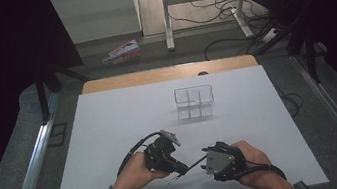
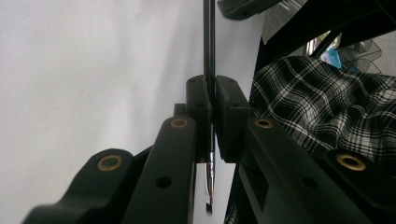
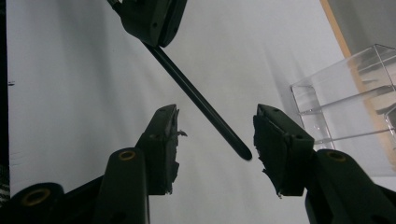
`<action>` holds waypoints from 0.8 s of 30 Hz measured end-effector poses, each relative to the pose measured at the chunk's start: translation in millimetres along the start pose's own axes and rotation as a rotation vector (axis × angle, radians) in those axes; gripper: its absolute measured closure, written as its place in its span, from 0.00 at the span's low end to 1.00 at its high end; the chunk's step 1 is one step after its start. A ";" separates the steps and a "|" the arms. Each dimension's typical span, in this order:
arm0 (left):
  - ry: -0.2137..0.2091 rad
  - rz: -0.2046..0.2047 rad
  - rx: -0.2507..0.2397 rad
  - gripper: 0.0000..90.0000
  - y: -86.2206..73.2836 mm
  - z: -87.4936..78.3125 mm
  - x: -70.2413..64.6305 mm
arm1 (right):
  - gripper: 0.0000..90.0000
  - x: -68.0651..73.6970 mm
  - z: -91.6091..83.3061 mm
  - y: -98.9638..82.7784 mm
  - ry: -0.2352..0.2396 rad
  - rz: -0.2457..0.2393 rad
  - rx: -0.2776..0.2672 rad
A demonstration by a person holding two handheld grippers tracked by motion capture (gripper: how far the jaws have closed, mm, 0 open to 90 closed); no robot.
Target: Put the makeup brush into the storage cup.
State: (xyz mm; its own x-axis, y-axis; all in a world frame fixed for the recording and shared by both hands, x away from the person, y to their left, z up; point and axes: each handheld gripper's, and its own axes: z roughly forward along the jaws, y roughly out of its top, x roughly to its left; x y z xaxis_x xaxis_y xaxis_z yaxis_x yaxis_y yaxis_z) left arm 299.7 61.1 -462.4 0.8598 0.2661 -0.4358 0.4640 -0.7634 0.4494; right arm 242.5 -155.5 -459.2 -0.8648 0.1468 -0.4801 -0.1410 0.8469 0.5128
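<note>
I'm clamping the black pen (image 2: pixel 208 56) in the left gripper (image 1: pixel 176 166), jaws clenched on its middle, silver tip poking out behind them. The right gripper (image 3: pixel 215 135) is sitting with jaws released either side of the pen's far end, pads not touching it. The pen is hanging over the white worktop (image 1: pixel 111 133), well in front of the clear organizer (image 1: pixel 194 101).

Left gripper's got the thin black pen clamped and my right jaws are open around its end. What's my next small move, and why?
Probably close the right gripper on the thin black pen: its end already lies between the open jaws, untouched, while the left gripper clamps the other part.
</note>
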 end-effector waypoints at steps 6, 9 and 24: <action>-0.005 0.012 0.000 0.96 3.3 0.9 -2.0 | 0.58 2.5 3.3 1.8 0.002 -0.033 0.006; -0.007 0.012 -0.001 0.96 3.5 1.3 -2.1 | 0.62 3.9 4.2 2.2 0.003 -0.042 0.006; 0.167 -0.035 -0.201 0.38 -13.9 -31.1 5.7 | 0.95 -3.6 5.0 -4.5 0.142 0.103 0.074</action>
State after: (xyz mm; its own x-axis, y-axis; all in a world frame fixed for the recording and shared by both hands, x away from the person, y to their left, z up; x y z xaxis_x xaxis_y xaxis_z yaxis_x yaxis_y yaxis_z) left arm 304.8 91.5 -446.9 0.8582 0.3965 -0.3261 0.5125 -0.6240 0.5899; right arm 248.7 -157.3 -463.4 -0.9330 0.1656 -0.3194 -0.0164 0.8673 0.4976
